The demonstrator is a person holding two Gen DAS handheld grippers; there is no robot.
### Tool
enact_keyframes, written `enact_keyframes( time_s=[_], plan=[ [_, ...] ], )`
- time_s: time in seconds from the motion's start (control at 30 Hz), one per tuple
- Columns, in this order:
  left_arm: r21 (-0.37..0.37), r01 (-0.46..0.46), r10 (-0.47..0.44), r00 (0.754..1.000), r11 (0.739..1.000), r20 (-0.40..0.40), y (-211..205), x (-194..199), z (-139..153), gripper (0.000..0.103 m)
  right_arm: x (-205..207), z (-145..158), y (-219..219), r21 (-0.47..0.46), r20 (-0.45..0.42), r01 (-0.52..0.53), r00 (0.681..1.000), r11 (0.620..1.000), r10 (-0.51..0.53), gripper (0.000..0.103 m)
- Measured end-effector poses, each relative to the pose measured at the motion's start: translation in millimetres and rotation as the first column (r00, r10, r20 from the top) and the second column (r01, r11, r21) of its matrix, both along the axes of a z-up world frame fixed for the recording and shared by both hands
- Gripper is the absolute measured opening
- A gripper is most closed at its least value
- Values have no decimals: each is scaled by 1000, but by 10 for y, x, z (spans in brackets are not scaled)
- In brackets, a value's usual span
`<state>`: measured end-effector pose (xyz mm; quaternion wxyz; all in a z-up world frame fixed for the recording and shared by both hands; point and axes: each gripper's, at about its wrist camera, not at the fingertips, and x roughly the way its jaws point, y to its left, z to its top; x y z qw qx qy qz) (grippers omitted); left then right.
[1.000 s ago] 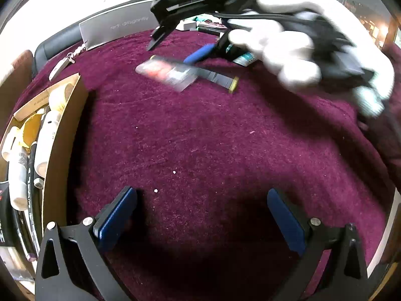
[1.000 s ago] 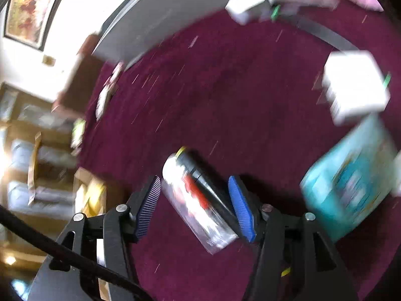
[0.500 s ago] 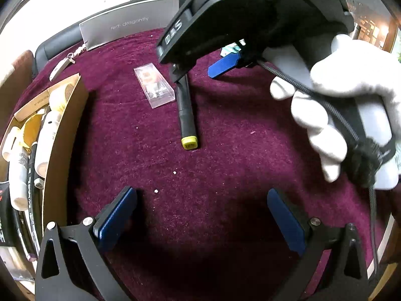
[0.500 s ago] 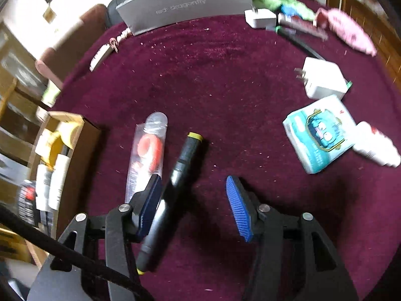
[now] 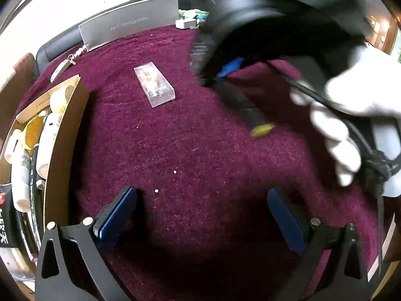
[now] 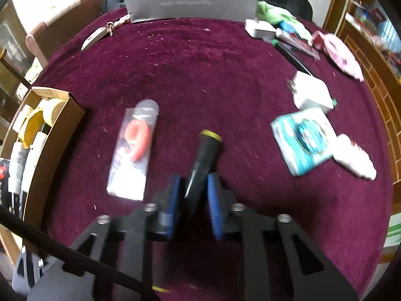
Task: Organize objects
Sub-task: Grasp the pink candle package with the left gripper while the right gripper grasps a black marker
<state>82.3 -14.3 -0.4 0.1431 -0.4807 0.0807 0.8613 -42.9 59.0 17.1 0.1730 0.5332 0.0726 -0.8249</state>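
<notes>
Left gripper (image 5: pixel 200 215) low, fingers spread wide; right gripper (image 6: pixel 193 193) raised, fingers nearly together, white-gloved hand (image 5: pixel 351 115) gripping it

Black gripper (image 5: pixel 200 215) frames (silver screws), blue pads (image 5: pixel 117 213), white glove (image 5: pixel 351 115).

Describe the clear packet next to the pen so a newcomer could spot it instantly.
Start at the open cardboard box at the left edge of the maroon cloth. Just right of it a long clear packet lies flat, left of the black pen clamped in the right gripper. It is the only see-through item, with an orange-red piece inside.
</notes>
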Motion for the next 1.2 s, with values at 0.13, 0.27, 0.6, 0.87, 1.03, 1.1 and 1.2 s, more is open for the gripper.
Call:
enact_keyframes(
  time_s=[0.13,0.27,0.6,0.87,1.03,1.1,1.2],
  plan=[
    [-7,9,-8,999,1000,36,8,-36,8,101,137,-3,322,-29,-28,47,998,998,-48,13],
    [96,-40,33,997,995,77,-126,-95,80,99,243,-3,577,-124,-52,92,994,988,-99,13],
    [173,-284,290,957,943,-6,-401,-874,423,99,292,-48,783,-301,-80,106,987,948,-136,12],
    [20,-315,316,948,949,-32,-261,-1406,143,99,271,-75,833,-343,-61,120,987,932,-149,12],
    [-40,-268,267,963,963,-27,-142,-1521,-26,86,267,-81,845,-349,-59,126,986,929,-155,12],
    [-19,-252,251,967,968,-35,-141,-1501,-22,75,259,-81,856,-355,-55,129,986,926,-158,12],
    [-19,-202,201,978,979,-50,-96,-1429,48,29,256,-84,881,-370,-47,135,985,919,-163,12]
  ],
)
